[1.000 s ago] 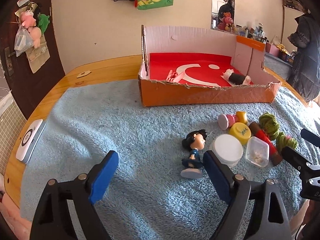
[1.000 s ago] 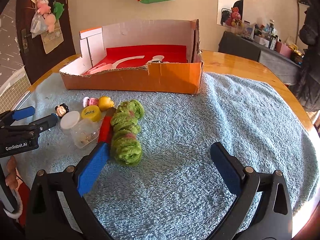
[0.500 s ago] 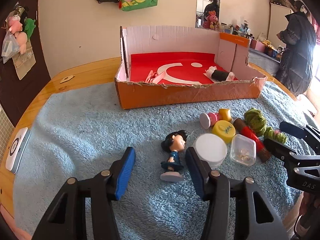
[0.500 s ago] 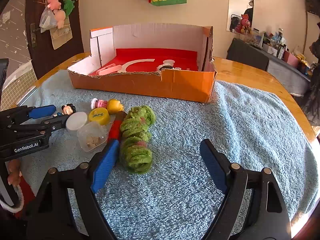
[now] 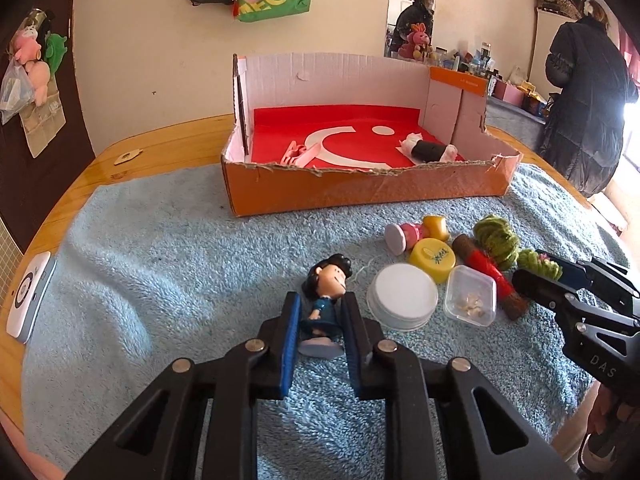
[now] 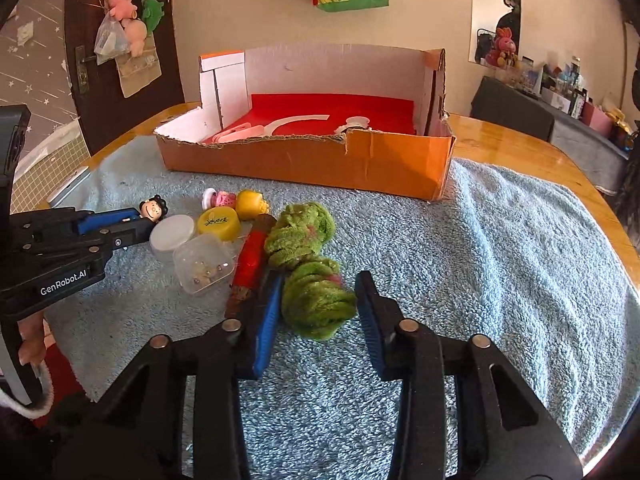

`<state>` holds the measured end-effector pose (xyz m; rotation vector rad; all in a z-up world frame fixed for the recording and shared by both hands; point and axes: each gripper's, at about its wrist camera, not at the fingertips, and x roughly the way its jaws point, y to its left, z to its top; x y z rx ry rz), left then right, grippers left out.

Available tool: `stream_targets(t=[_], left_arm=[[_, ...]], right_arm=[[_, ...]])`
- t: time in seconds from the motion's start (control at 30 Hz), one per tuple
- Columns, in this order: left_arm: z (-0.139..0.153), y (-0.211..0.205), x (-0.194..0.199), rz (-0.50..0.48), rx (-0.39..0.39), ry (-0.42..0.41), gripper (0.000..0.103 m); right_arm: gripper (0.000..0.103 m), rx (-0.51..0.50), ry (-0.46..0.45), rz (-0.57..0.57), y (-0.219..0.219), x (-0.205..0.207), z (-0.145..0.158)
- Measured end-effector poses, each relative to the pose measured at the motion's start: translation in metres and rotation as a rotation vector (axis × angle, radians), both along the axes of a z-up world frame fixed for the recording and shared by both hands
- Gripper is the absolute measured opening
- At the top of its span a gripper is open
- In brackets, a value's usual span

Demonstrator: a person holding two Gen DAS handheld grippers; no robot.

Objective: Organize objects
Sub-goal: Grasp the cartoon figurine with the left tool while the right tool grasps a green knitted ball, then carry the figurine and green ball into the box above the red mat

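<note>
My left gripper (image 5: pixel 320 326) is clenched on the figurine (image 5: pixel 325 306), its blue pads pressed to either side of the torso above the round white base. The figurine stands upright on the blue towel (image 5: pixel 168 264), in front of the orange cardboard box (image 5: pixel 360 188) and well short of its torn front wall. I judge it a light, rigid moulded-plastic piece with a smooth, somewhat slippery finish; the large head makes it top-heavy, so the mid-body hold looks sounder than one at the head or base.

My right gripper (image 6: pixel 316 320) is spread wide, pads flanking the near end of the green yarn bundle (image 6: pixel 308 264) without visibly squeezing it. That bundle I take to be soft, fuzzy and compressible; it should deform under the pads and wants a deep, central bite.

Also in front of the box, beside the figurine: a flat white lid (image 5: pixel 402 296), a yellow cap (image 5: pixel 433 258), a clear hard-plastic case (image 5: pixel 471 301) with small beads, and a red-wrapped stick (image 5: pixel 488 276). Inside the box, on its red floor, lie a pink clip (image 5: pixel 298 154) and a black roll (image 5: pixel 428 151).
</note>
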<state>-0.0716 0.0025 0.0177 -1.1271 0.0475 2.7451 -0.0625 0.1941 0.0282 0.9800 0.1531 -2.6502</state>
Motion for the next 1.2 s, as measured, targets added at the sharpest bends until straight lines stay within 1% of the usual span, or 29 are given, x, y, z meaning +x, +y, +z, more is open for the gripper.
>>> stream_targets(t=[0.2,0.4,0.5,0.83,1.03,1.2], left_arm=[[0.009,-0.004,0.007,-0.007,0.037,0.013,0.021],[0.036,-0.006,0.018,-0.019,0.042,0.091,0.021],[0.044,-0.006,0.022,-0.024,0.048,0.112,0.021],[0.053,-0.004,0.026,-0.037,0.051,0.13,0.021],[0.068,-0.003,0.018,-0.04,0.055,0.153,0.021],[0.083,0.002,-0.007,-0.071,0.072,0.145,0.021]], right_arm=[[0.03,-0.012,0.038,0.0,0.0,0.006,0.011],[0.03,-0.032,0.086,-0.004,0.003,0.009,0.033],[0.03,-0.034,0.106,-0.003,0.003,0.011,0.041],[0.03,-0.055,0.091,0.0,0.003,0.011,0.041],[0.03,-0.053,0.111,0.005,0.001,0.005,0.056],[0.03,-0.059,0.12,0.033,-0.004,-0.02,0.075]])
